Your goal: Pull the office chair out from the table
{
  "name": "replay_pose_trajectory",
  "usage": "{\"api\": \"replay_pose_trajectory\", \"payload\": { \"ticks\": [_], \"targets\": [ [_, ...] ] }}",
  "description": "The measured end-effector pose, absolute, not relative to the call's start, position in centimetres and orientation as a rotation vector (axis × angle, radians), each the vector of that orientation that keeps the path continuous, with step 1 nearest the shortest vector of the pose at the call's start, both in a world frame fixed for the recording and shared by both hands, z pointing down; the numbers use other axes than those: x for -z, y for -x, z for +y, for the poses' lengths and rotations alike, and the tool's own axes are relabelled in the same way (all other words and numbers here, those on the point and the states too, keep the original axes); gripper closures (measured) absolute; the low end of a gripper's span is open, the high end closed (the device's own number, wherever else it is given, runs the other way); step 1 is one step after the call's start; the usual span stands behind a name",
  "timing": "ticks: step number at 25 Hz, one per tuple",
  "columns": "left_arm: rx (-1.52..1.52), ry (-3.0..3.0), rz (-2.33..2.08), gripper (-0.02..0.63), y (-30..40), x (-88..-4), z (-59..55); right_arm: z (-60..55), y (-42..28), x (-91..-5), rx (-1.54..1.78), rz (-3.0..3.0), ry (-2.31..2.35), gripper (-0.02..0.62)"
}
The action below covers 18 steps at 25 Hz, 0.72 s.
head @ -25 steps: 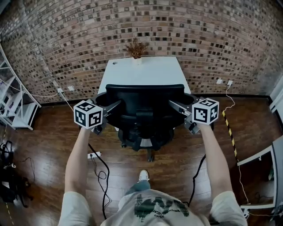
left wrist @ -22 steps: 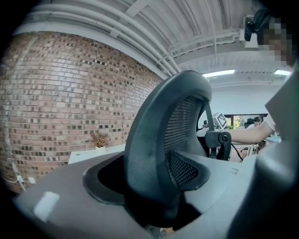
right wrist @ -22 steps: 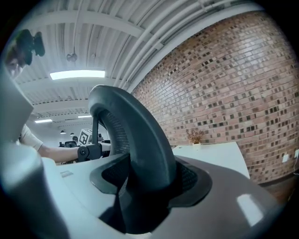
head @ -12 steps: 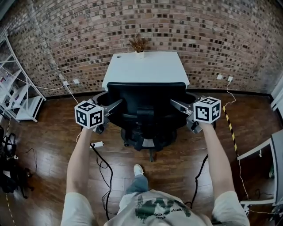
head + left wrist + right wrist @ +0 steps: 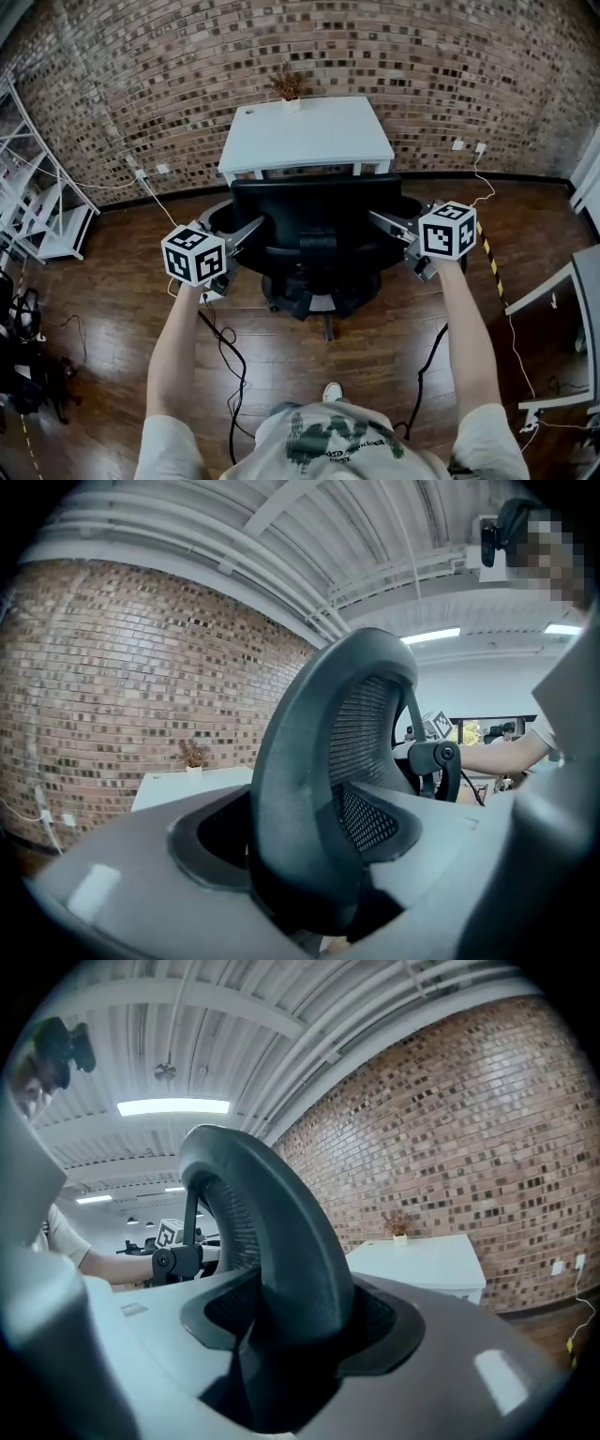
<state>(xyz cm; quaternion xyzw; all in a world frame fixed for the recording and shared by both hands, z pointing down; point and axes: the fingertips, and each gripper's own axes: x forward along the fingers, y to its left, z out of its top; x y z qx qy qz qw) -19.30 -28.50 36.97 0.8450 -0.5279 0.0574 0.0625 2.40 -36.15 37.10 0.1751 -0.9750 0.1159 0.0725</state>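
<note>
The black mesh office chair (image 5: 317,225) stands on the wood floor just in front of the white table (image 5: 309,136), its backrest facing me. My left gripper (image 5: 251,230) is shut on the backrest's left edge, and my right gripper (image 5: 380,221) is shut on its right edge. In the left gripper view the backrest frame (image 5: 328,761) fills the space between the jaws of the left gripper (image 5: 309,874), with the pads against it. In the right gripper view the backrest's curved edge (image 5: 272,1232) sits clamped the same way in the right gripper (image 5: 281,1335).
A small dried plant (image 5: 289,86) stands at the table's far edge by the brick wall. White shelving (image 5: 37,216) is at the left. Cables and a power strip (image 5: 220,328) lie on the floor. Another white desk's edge (image 5: 562,300) is at the right.
The chair has rolled back from the table with both grippers on it, and the table's front edge and legs now show. The person has stepped backwards.
</note>
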Motion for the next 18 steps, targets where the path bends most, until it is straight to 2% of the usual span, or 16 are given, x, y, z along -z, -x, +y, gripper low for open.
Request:
{"api": "replay_pose_trajectory", "payload": {
  "ticks": [18],
  "targets": [
    [-0.168,-2.585,-1.550,0.296,15.9,-37.5,-15.4,-22.8,-6.2,-37.7,-0.344,-2.910,-0.628,0.325]
  ]
}}
